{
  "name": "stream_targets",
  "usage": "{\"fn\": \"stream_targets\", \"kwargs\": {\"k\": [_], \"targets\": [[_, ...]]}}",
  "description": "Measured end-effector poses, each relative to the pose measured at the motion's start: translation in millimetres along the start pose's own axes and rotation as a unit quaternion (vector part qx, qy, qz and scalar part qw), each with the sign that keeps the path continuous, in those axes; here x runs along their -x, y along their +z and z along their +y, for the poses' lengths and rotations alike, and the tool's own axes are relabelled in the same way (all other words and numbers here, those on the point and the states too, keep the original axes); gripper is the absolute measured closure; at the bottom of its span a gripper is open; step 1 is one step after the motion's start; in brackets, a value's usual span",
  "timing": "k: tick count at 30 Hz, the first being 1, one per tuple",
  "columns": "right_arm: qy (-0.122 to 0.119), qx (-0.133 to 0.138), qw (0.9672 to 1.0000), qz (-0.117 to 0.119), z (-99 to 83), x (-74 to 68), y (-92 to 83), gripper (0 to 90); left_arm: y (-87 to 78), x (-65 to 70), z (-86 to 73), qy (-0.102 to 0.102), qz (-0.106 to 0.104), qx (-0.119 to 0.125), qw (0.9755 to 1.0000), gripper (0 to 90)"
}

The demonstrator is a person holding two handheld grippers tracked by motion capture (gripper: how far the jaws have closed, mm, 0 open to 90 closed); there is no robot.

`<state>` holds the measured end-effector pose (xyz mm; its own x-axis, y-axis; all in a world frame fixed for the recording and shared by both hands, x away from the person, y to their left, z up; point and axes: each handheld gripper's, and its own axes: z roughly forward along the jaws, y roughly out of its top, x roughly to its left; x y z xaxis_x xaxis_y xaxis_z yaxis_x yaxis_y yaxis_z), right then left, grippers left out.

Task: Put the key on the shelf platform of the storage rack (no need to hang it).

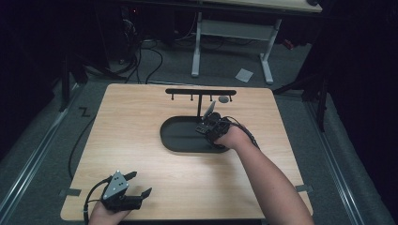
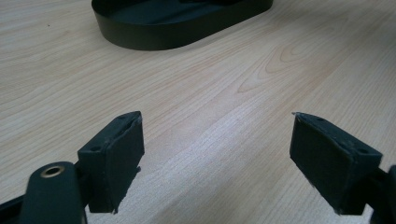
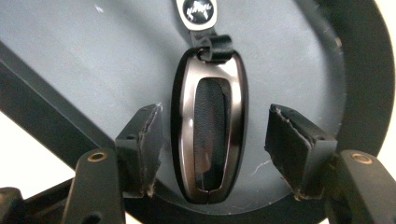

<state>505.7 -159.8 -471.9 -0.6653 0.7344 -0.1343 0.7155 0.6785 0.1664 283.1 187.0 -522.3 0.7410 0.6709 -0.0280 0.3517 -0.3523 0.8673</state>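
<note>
A dark oval tray [image 1: 176, 136] lies at the middle of the wooden table, with a black T-shaped rack [image 1: 200, 92] standing behind it. In the right gripper view a glossy key fob [image 3: 210, 126] with a metal rim and a strap lies flat on the tray floor [image 3: 93, 56]. My right gripper [image 3: 215, 135] is open, one jaw on each side of the fob, neither touching it. From the high view that gripper [image 1: 206, 125] hovers over the tray's right part. My left gripper [image 1: 140, 183] rests open near the front left edge, empty, its jaws [image 2: 217, 154] over bare wood.
A small grey object [image 1: 223, 99] lies on the table by the rack's right end. The tray's near wall [image 2: 177, 32] shows ahead of the left gripper. A white-legged desk [image 1: 234, 33] and cables stand on the floor beyond the table.
</note>
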Motion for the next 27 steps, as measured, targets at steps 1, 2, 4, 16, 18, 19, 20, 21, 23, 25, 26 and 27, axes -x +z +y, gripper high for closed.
{"fn": "stream_targets", "kwargs": {"k": [1, 2, 4, 16, 18, 19, 20, 21, 23, 25, 26, 27], "targets": [[0.003, 0.013, 0.9999, -0.003, -3.0, -0.8, -4.8, 35.4, 0.2, 0.2, 0.1, 0.0, 0.0, -0.001, 1.0, 18.4], [0.003, 0.013, 0.9999, -0.003, -3.0, -0.8, -4.8, 35.4, 0.2, 0.2, 0.1, 0.0, 0.0, -0.001, 1.0, 18.4], [0.002, 0.041, 0.9991, -0.009, -10.2, -0.8, -12.2, 35.4, 0.6, 0.9, 0.3, 0.0, 0.0, 0.0, 1.0, 18.4], [0.005, 0.127, 0.991, -0.042, -42.3, -17.4, -27.3, 36.8, 2.2, 3.0, 0.4, 0.004, 0.001, -0.003, 1.0, 18.4], [0.008, 0.144, 0.9887, -0.041, -46.3, -21.1, -29.0, 38.0, 2.3, 2.8, 0.3, 0.004, 0.001, -0.003, 1.0, 18.4], [0.008, 0.144, 0.9887, -0.041, -46.3, -21.1, -29.0, 38.0, 2.1, 2.6, 0.3, 0.004, 0.001, -0.004, 1.0, 18.4], [0.014, 0.157, 0.9867, -0.04, -50.7, -23.3, -29.5, 38.1, 2.1, 2.6, 0.2, 0.002, 0.001, -0.004, 1.0, 18.4], [0.014, 0.157, 0.9867, -0.04, -50.7, -23.3, -29.5, 38.1, 2.1, 2.6, 0.2, 0.002, 0.001, -0.004, 1.0, 18.4], [0.02, 0.173, 0.984, -0.038, -58.0, -26.4, -28.7, 37.3, 2.1, 2.5, 0.0, 0.003, 0.001, -0.005, 1.0, 18.4], [0.018, 0.181, 0.9826, -0.039, -60.5, -28.1, -28.2, 37.5, 2.1, 2.3, 0.0, 0.003, 0.001, -0.005, 1.0, 18.4], [0.012, 0.192, 0.9804, -0.045, -64.0, -29.7, -28.1, 38.6, 2.3, 2.3, -0.1, 0.003, 0.001, -0.006, 1.0, 18.4], [0.01, 0.198, 0.979, -0.047, -67.7, -31.5, -27.6, 39.0, 2.4, 2.3, -0.2, 0.003, 0.001, -0.006, 1.0, 18.4]]}}
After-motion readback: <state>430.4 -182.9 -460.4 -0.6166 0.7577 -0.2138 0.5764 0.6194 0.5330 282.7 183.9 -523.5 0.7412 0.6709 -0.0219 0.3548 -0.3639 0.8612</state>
